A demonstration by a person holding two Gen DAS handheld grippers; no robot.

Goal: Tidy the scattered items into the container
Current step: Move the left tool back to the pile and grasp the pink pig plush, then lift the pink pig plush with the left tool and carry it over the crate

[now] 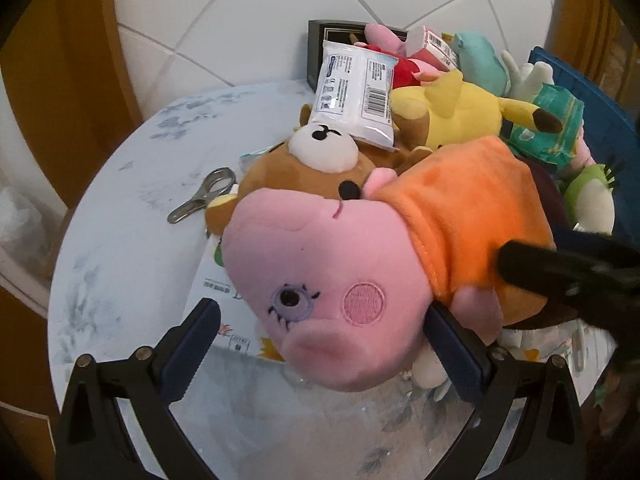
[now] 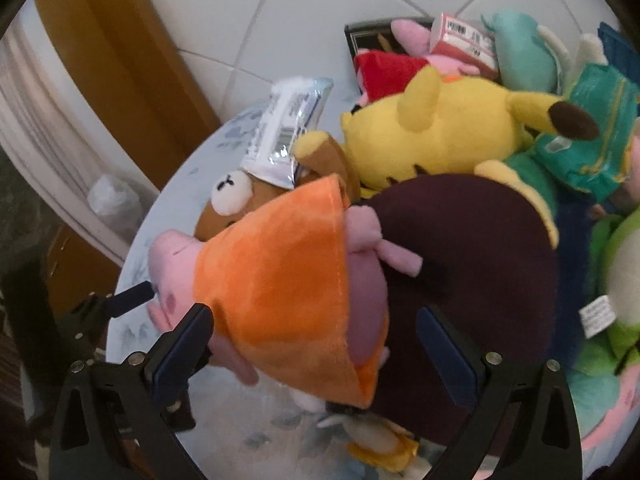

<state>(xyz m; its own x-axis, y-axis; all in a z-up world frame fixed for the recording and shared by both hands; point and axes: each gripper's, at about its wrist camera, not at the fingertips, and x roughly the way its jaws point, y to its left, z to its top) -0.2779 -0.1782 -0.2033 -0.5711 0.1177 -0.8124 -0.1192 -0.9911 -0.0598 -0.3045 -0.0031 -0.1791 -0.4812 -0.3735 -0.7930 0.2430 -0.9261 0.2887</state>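
A pink pig plush in an orange dress (image 1: 340,264) lies across a brown bear plush (image 1: 304,168) on the round table (image 1: 132,248). My left gripper (image 1: 320,344) is open, its fingers either side of the pig's head. My right gripper (image 2: 316,344) is open around the orange dress (image 2: 280,280) and a dark maroon plush (image 2: 472,248); its finger shows in the left wrist view (image 1: 560,272). A blue crate (image 1: 592,96) at the right holds a yellow plush (image 1: 460,116), a teal plush (image 1: 484,60), a green packet (image 1: 556,128) and other toys.
A white wipes packet (image 1: 356,96) rests on the bear's head. A metal clip (image 1: 204,196) lies on the table to the left. A printed paper pack (image 1: 224,304) lies under the pig. A dark picture frame (image 1: 320,52) stands at the table's back edge. Tiled floor lies beyond.
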